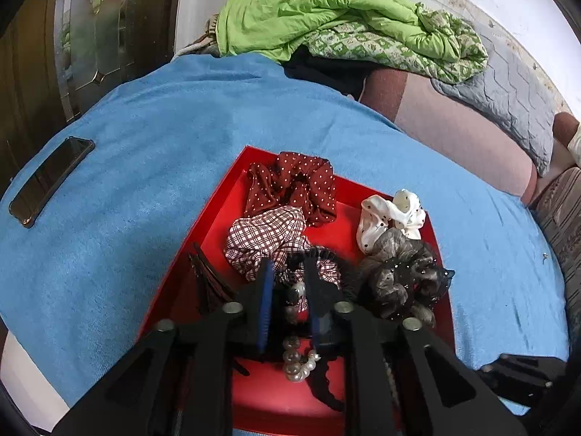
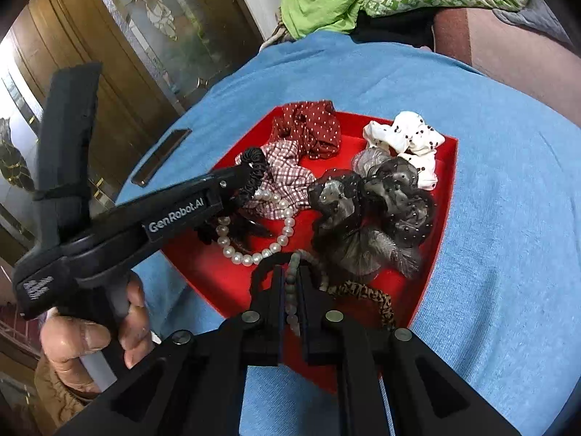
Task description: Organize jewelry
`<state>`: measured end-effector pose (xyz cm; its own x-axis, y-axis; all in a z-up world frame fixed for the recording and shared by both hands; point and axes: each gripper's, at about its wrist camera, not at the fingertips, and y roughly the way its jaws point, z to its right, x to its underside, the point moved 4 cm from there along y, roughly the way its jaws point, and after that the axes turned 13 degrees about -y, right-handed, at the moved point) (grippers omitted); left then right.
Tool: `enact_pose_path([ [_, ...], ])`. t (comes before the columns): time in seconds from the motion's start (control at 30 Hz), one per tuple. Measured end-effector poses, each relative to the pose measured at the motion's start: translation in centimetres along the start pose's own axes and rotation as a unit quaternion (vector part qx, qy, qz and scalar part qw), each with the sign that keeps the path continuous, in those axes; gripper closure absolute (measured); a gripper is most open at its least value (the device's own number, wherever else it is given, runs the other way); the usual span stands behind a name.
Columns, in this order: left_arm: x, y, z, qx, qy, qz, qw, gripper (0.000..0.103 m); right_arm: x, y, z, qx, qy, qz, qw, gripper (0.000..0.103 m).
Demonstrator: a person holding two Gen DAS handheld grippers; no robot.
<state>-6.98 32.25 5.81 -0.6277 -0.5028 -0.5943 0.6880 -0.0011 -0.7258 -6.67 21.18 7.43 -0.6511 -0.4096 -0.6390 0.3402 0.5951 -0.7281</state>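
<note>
A red tray (image 1: pixel 348 196) (image 2: pixel 445 189) on a blue towel holds a dark-red dotted scrunchie (image 1: pixel 290 181), a checked one (image 1: pixel 265 236), a white dotted one (image 1: pixel 392 218) and grey tulle ones (image 2: pixel 363 210). My left gripper (image 1: pixel 288 269) (image 2: pixel 248 170) is low over the tray's left side. Its jaws are a little apart, with a black coil hair tie (image 2: pixel 254 160) and a pearl bracelet (image 1: pixel 297 363) (image 2: pixel 254 254) lying between and under them. My right gripper (image 2: pixel 290 272) is at the tray's near edge. A grey-green bead bracelet (image 2: pixel 292 287) lies loose in its narrow gap.
A leopard-print band (image 2: pixel 374 298), black hair pins (image 1: pixel 207 276) and a black claw clip (image 2: pixel 250 229) also lie in the tray. A phone (image 1: pixel 51 178) rests on the towel (image 1: pixel 145 145) at the left. A green quilt (image 1: pixel 326 11) is piled behind. A hand (image 2: pixel 90 334) holds the left gripper.
</note>
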Motion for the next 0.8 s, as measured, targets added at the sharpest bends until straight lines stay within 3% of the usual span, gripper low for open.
enact_pose_path([
  [0.03, 0.1, -0.3, 0.0, 0.001, 0.0, 0.006, 1.0, 0.075, 0.0, -0.6, 0.0, 0.004, -0.001, 0.005, 1.0, 0.086],
  [0.1, 0.3, -0.8, 0.2, -0.002, 0.006, 0.019, 0.9998, 0.069, 0.0, -2.3, 0.1, 0.014, -0.001, 0.02, 1.0, 0.067],
  [0.17, 0.4, -1.1, 0.6, -0.003, 0.011, 0.029, 0.9995, 0.065, 0.2, -4.1, 0.5, 0.025, 0.002, 0.034, 0.999, 0.06],
  [0.37, 0.8, -2.0, 1.8, -0.014, 0.014, 0.062, 0.9979, 0.056, 2.5, -9.5, 2.7, 0.076, 0.018, 0.054, 0.995, 0.058],
  [0.43, 1.0, -2.6, 2.3, -0.026, 0.022, 0.084, 0.9959, 0.046, 3.8, -11.2, 3.8, 0.098, 0.031, 0.058, 0.993, 0.056],
  [0.57, 1.6, -3.9, 4.0, -0.054, 0.054, 0.135, 0.9878, 0.035, 6.4, -13.8, 6.4, 0.123, 0.072, 0.068, 0.987, 0.052],
  [0.8, 2.8, -6.4, 7.7, -0.071, 0.102, 0.185, 0.9748, 0.019, 9.7, -16.4, 9.3, 0.144, 0.122, 0.077, 0.979, 0.05],
])
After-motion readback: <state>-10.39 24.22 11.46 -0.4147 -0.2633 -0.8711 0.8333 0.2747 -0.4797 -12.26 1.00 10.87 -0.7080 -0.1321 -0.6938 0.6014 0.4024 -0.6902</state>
